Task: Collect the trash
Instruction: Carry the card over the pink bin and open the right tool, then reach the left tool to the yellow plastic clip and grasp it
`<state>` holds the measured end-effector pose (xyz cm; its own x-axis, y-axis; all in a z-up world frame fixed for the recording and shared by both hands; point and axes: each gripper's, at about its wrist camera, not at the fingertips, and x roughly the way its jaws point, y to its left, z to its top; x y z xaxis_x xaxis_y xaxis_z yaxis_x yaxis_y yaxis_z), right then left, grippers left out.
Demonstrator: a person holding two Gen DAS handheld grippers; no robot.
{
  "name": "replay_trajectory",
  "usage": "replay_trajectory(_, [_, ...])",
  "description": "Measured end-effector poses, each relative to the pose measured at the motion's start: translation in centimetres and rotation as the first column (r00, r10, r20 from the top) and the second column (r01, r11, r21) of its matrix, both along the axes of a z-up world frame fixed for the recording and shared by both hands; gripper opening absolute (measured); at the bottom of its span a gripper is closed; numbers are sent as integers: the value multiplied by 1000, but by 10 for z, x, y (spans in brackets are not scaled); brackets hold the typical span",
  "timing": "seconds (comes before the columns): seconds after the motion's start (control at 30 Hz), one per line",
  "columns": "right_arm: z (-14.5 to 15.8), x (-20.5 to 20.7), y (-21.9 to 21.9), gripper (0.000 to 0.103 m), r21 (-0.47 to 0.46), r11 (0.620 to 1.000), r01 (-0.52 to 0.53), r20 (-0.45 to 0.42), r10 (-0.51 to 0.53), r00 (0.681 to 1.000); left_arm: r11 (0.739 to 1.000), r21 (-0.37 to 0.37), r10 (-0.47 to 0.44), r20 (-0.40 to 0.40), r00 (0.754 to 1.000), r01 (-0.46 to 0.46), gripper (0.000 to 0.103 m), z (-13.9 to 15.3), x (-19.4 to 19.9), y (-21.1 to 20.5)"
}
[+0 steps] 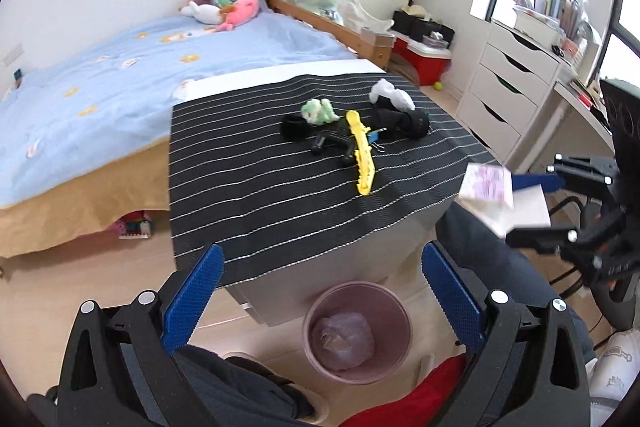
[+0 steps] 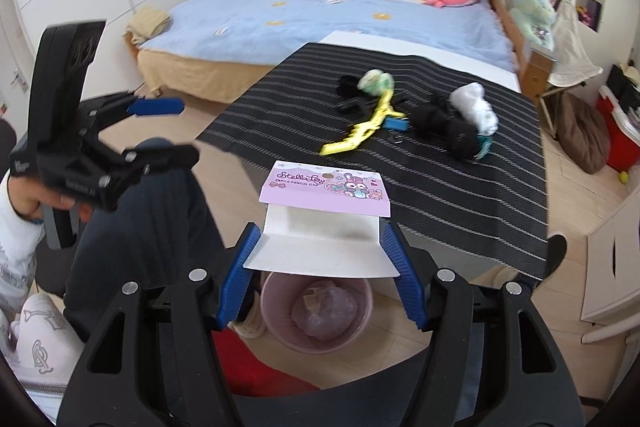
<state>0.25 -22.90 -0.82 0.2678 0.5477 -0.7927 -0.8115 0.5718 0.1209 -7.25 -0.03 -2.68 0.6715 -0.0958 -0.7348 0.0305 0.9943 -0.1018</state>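
- We are holding the card pack clamped in the right claw, above the bin.
- Left claw is hanging apart, empty.
- Risk: the flat pack is overhanging the rim, likely catching it or fluttering to the floor.

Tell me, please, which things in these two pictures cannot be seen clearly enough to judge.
- Pink bin contents, right wrist view: the held card packaging and right gripper cover the rim; only a crumpled bag shows.
- The packaging in the left wrist view: blurred, print unreadable.
- Black items beside the yellow toy: too dark to identify.
- Left gripper: open, empty; its handle is cut off by the bottom edge.
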Motion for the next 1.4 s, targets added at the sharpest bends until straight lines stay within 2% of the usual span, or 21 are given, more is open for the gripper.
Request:
replay_trajectory(0.2, [-7, -12, 13, 63, 1, 997, -74, -30, 74, 997, 1000, -3, 19, 10, 1000, -19, 95, 2, -3, 6])
replay_trajectory(0.23, [-9, -14, 16, 74, -4, 996, -95, -38, 94, 995, 1000, -3, 19, 10, 1000, -19, 95, 3, -3, 6])
replay_trajectory(0.27, [-11, -14, 18, 89, -6, 995, -98, -41, 97, 994, 1000, -3, 20, 10, 1000, -20, 95, 3, -3, 6])
replay_trajectory(0.47, [-18, -7, 15, 95, -5, 999, -52, -63, 51, 997, 1000, -1, 18, 0, 1000, -18, 95, 0, -2, 5])
replay_trajectory(1.0, [-9, 23, -10, 99, 18, 994, 107, -39, -106, 994, 1000, 6, -18, -8, 1000, 18, 95, 0, 10, -13])
replay_trajectory(1.23, [1, 44, -20, 99, 8, 985, 174, 5, -174, 985, 1000, 6, -26, 4, 1000, 26, 95, 1, 40, -21])
replay_trajectory(1.4, [3, 59, -29, 99, 7, 977, 211, 20, -211, 977, 999, 19, -36, -44, 998, 37, 95, -4, 72, -29])
